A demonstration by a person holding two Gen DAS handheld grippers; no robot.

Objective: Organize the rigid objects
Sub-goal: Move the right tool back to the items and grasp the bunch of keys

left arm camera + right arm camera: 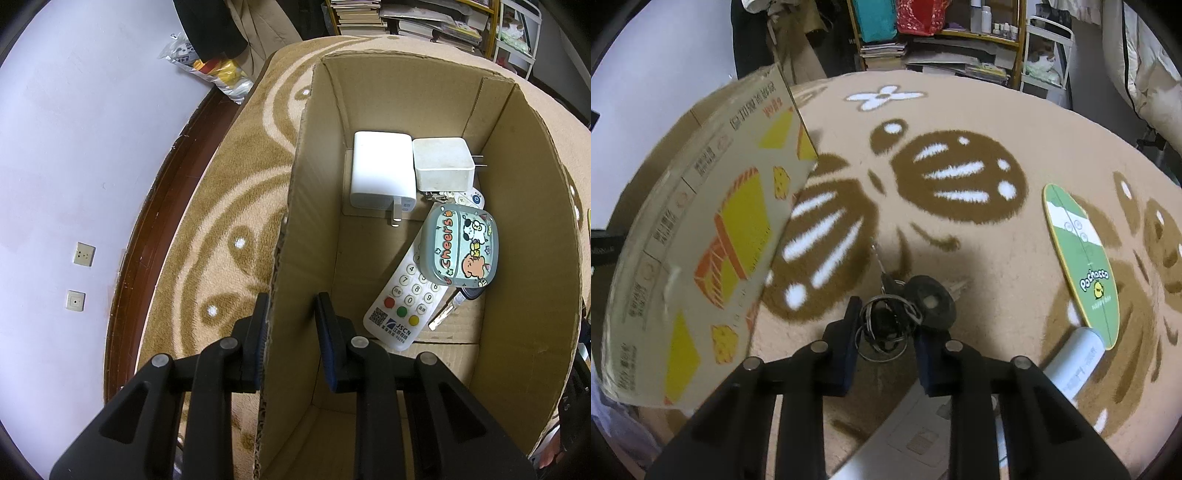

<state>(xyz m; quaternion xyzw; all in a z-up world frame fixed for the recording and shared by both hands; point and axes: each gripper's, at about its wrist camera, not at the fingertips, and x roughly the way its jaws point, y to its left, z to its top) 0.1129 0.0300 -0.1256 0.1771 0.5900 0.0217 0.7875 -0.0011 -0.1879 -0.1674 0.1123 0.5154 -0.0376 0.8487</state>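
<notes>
at lower centre of the left wrist view the left gripper straddles the wall of the box, fingers apart and seemingly not pinching it; right of it inside lie two chargers, a remote and a cartoon case. in the right wrist view the box fills the left, the right gripper at lower centre is clamped on a key bunch, and a green card lies on the rug at right.

Open cardboard box on carpet holds 2 white chargers, a white remote w/ a cartoon case atop. Black key bunch outside, by box.
</notes>
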